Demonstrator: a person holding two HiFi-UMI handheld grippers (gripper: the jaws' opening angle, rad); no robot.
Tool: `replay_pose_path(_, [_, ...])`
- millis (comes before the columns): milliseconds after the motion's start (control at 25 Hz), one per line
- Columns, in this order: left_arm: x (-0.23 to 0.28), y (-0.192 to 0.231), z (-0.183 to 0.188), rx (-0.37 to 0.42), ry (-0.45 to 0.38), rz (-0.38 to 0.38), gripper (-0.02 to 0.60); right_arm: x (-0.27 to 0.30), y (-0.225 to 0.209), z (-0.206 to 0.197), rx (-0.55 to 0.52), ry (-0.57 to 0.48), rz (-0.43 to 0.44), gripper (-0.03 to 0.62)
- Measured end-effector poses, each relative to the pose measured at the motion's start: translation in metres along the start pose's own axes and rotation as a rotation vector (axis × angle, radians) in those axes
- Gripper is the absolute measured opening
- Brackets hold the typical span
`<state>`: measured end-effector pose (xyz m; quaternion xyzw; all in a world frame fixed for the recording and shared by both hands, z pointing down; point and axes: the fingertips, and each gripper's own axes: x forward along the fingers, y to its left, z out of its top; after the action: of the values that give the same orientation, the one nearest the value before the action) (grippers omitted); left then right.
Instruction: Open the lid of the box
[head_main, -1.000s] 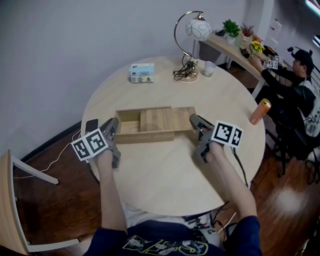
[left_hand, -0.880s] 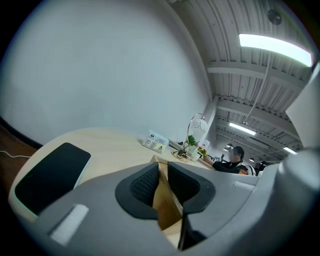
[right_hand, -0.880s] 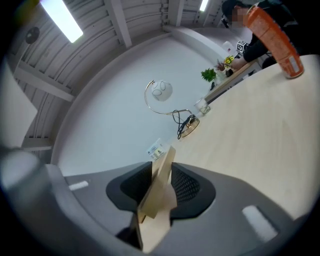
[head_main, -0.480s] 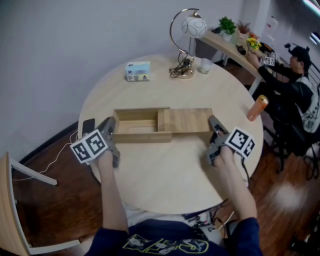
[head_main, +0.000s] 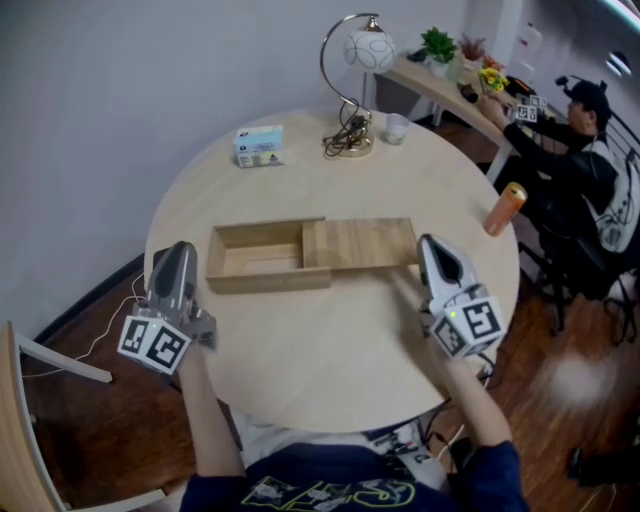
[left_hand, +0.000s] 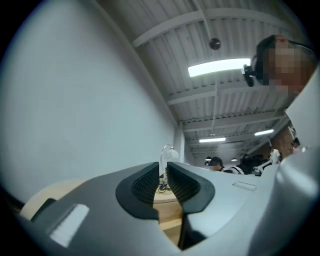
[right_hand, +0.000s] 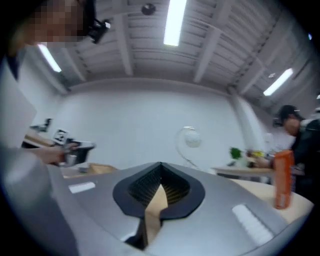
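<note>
A shallow wooden box (head_main: 265, 281) lies across the middle of the round table (head_main: 330, 395). Its sliding lid (head_main: 360, 243) is pushed about halfway out to the right, so the left half of the box shows bare inside. My left gripper (head_main: 180, 250) (left_hand: 163, 172) hovers just off the box's left end, touching nothing; only a narrow slit parts its jaws, and they hold nothing. My right gripper (head_main: 432, 243) (right_hand: 160, 172) is raised just right of the lid's end, clear of it. Its jaws have just been closing and are shut on nothing.
At the table's far side stand a lamp (head_main: 350, 60), a small tissue box (head_main: 258, 146) and a cup (head_main: 396, 128). An orange can (head_main: 500, 208) stands near the right edge. A chair (head_main: 20, 400) is at the lower left. A person (head_main: 580, 150) sits at a side desk at right.
The lid slid further right, uncovering more of the box. Both grippers then drew back from the box ends and lifted. The right gripper rolled and its jaws closed.
</note>
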<state>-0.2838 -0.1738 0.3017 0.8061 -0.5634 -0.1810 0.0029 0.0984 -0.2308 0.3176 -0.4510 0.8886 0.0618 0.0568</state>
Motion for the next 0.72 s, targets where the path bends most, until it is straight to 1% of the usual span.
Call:
replay_pose_path(40, [-0.003,-0.018,-0.001,0.039,0.004,-0.057,0.057,0.000,0.039,0.007,-0.051,-0.037,0.183,0.009])
replay_pose_path(80, [-0.005,-0.037,-0.009,0.068,0.039,-0.116,0.057,-0.002,0.078,0.008,-0.095,-0.046,0.357,0.009])
replay_pose_path(120, [-0.007,-0.057,-0.022,0.095,0.098,-0.179,0.057,-0.006,0.113,0.002,-0.129,-0.020,0.505,0.009])
replay_pose_path(160, [-0.009,-0.078,-0.038,0.125,0.167,-0.247,0.057,-0.010,0.142,-0.010,-0.147,0.035,0.626,0.009])
replay_pose_path(200, [-0.011,-0.100,-0.056,0.164,0.235,-0.321,0.057,-0.015,0.166,-0.025,-0.147,0.102,0.721,0.009])
replay_pose_path(240, [-0.014,-0.122,-0.074,0.210,0.295,-0.403,0.057,-0.017,0.183,-0.038,-0.135,0.160,0.786,0.009])
replay_pose_path(280, [-0.016,-0.144,-0.091,0.261,0.349,-0.491,0.057,-0.017,0.196,-0.047,-0.121,0.203,0.821,0.009])
replay_pose_path(360, [-0.024,-0.180,-0.122,0.358,0.466,-0.655,0.057,-0.013,0.210,-0.057,-0.090,0.247,0.847,0.009])
replay_pose_path(400, [-0.027,-0.192,-0.133,0.393,0.513,-0.702,0.056,-0.010,0.213,-0.058,-0.064,0.256,0.857,0.009])
replay_pose_path(440, [-0.026,-0.197,-0.138,0.417,0.534,-0.720,0.053,-0.007,0.214,-0.060,-0.023,0.265,0.865,0.009])
replay_pose_path(480, [-0.024,-0.199,-0.140,0.425,0.532,-0.716,0.045,-0.003,0.211,-0.062,0.030,0.278,0.869,0.009])
replay_pose_path(560, [-0.017,-0.196,-0.136,0.395,0.503,-0.681,0.002,0.005,0.202,-0.065,0.113,0.300,0.850,0.009])
replay_pose_path(600, [-0.015,-0.193,-0.135,0.361,0.497,-0.664,0.002,0.007,0.199,-0.065,0.122,0.307,0.836,0.009])
replay_pose_path(640, [-0.014,-0.189,-0.134,0.312,0.498,-0.648,0.003,0.007,0.197,-0.066,0.119,0.310,0.828,0.009])
replay_pose_path(720, [-0.009,-0.176,-0.133,0.171,0.508,-0.617,0.002,0.007,0.197,-0.065,0.116,0.310,0.820,0.009])
